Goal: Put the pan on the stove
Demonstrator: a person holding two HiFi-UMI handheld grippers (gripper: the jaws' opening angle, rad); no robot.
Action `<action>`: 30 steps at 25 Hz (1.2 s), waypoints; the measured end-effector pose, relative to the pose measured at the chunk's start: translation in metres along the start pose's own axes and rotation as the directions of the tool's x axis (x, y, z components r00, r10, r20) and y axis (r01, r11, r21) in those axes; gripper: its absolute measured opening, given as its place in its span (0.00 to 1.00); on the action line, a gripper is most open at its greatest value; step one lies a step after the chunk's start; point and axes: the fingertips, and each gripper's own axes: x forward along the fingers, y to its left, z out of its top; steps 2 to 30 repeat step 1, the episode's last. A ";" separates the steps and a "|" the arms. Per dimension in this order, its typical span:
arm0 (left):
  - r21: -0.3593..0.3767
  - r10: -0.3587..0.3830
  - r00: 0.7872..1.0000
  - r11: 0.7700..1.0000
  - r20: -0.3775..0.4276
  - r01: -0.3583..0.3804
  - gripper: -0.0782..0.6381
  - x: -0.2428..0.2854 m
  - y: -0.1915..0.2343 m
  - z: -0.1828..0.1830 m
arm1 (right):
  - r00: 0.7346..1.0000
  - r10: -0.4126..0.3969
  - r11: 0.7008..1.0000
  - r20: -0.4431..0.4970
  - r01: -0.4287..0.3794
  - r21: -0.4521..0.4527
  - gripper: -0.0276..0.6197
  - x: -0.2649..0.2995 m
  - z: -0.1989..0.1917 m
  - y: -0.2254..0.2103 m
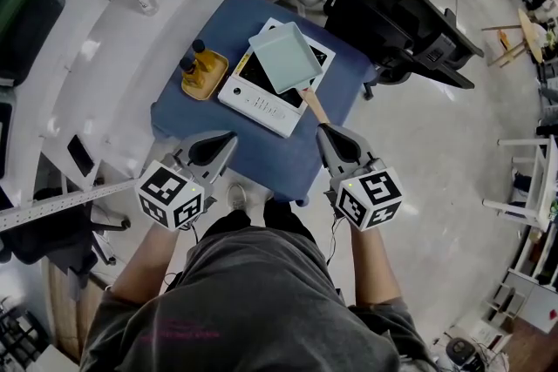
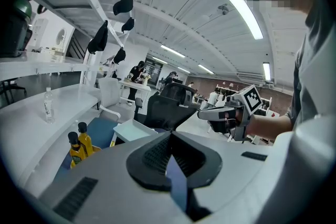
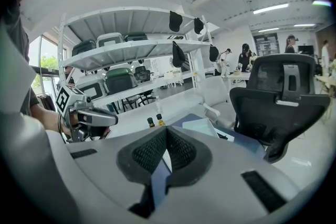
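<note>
Right gripper [image 3: 166, 139] has its jaws pressed together with nothing between them, and the left gripper [image 2: 170, 144] is closed and empty as well. From the head view, both are held low at the near edge of a small blue table [image 1: 187, 125], the left near its near-left corner, the right near the near-right corner. The pan [image 1: 283, 57] (pale green and square) sits on the white stove [image 1: 261, 100], turned at an angle and covering the far right part of the top. Its wooden handle [image 1: 314, 106] points back toward the right gripper, whose tips are just beside the handle's end; no grip on it shows. Left of the stove, two bottles [image 1: 193, 65] stand in a yellow tray [image 1: 209, 78]. A black chair [image 1: 401, 22] stands beyond the table.
</note>
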 end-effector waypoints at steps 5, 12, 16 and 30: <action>-0.001 0.000 1.000 1.000 -0.001 0.000 0.11 0.002 0.000 0.000 | 1.000 0.001 1.000 -0.001 -0.001 0.001 0.05 0.001 0.000 -0.002; -0.001 0.000 1.000 1.000 -0.001 0.000 0.11 0.002 0.000 0.000 | 1.000 0.001 1.000 -0.001 -0.001 0.001 0.05 0.001 0.000 -0.002; -0.001 0.000 1.000 1.000 -0.001 0.000 0.11 0.002 0.000 0.000 | 1.000 0.001 1.000 -0.001 -0.001 0.001 0.05 0.001 0.000 -0.002; -0.001 0.000 1.000 1.000 -0.001 0.000 0.11 0.002 0.000 0.000 | 1.000 0.001 1.000 -0.001 -0.001 0.001 0.05 0.001 0.000 -0.002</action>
